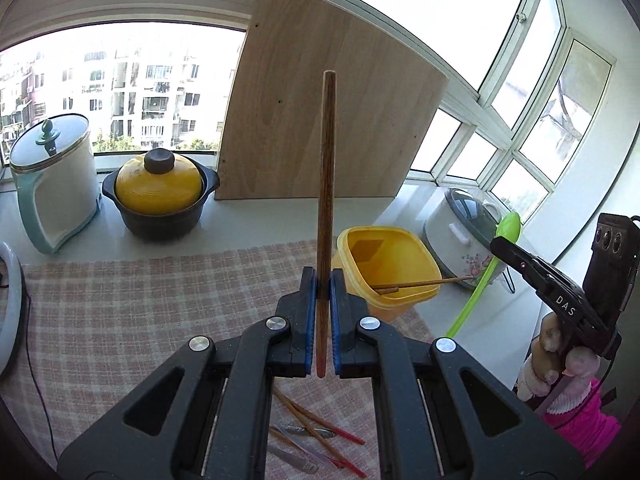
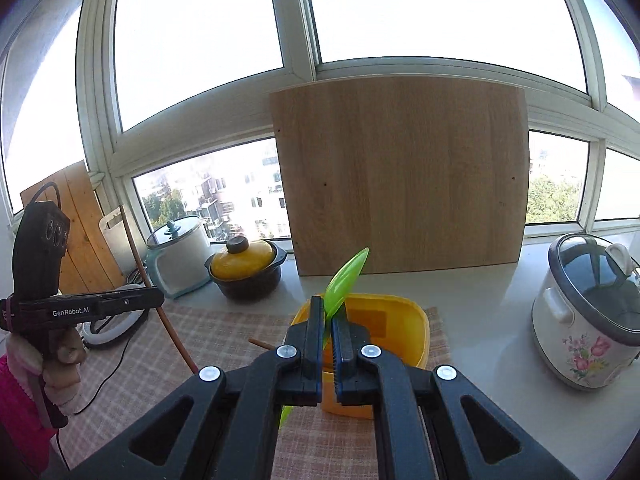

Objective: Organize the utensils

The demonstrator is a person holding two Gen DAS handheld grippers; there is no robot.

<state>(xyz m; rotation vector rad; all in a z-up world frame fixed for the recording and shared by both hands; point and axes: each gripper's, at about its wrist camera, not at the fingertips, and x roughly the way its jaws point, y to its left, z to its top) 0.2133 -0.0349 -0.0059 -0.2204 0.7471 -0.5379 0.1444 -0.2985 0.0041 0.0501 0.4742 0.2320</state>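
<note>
My left gripper [image 1: 323, 280] is shut on a brown wooden chopstick [image 1: 326, 184] and holds it upright above the checked cloth [image 1: 140, 304], just left of the yellow tub [image 1: 390, 268]. One chopstick [image 1: 424, 282] lies in the tub, its end over the rim. My right gripper [image 2: 327, 312] is shut on a green plastic spoon [image 2: 347, 280], bowl end up, above the near side of the tub [image 2: 400, 320]. The spoon [image 1: 507, 227] and right gripper [image 1: 500, 246] show at the right of the left wrist view. More chopsticks [image 1: 316, 436] and spoons lie on the cloth below the left gripper.
A wooden board [image 1: 320, 100] leans on the window behind the tub. A yellow-lidded black pot [image 1: 158, 196] and a white kettle [image 1: 52, 176] stand at the back left. A flowered rice cooker [image 2: 588, 312] stands on the right. A ring light and cable [image 2: 112, 328] lie at the left.
</note>
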